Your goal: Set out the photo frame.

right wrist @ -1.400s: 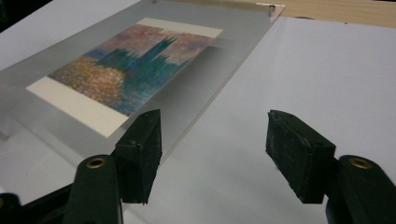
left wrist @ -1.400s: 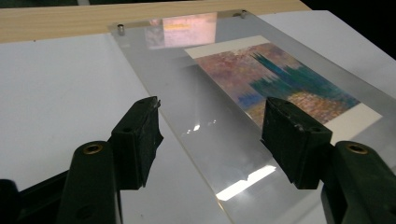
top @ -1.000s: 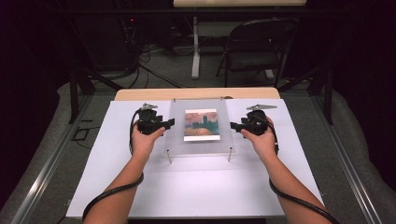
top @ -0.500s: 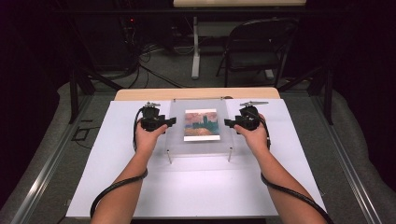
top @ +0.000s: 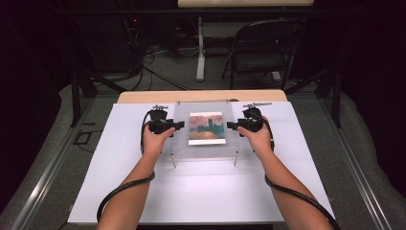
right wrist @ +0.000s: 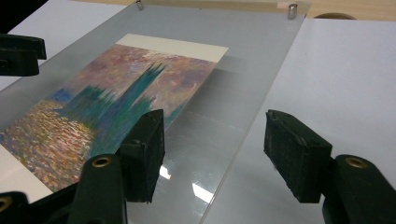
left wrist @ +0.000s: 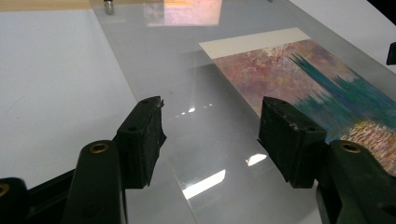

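A clear acrylic frame (top: 206, 129) holding a painted print (top: 207, 128) lies flat on the white table (top: 201, 191), between the left gripper (top: 179, 125) and right gripper (top: 231, 125). Both grippers stand wide open, empty, each straddling a side edge. The frame looks stiff, slick and scratch-prone; gripping those bare side edges seems safest.

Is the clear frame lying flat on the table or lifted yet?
Flat. The clear frame rests level on its corner pegs on the white table; both hand-held grippers' jaws stand open at its side edges, not clamped.
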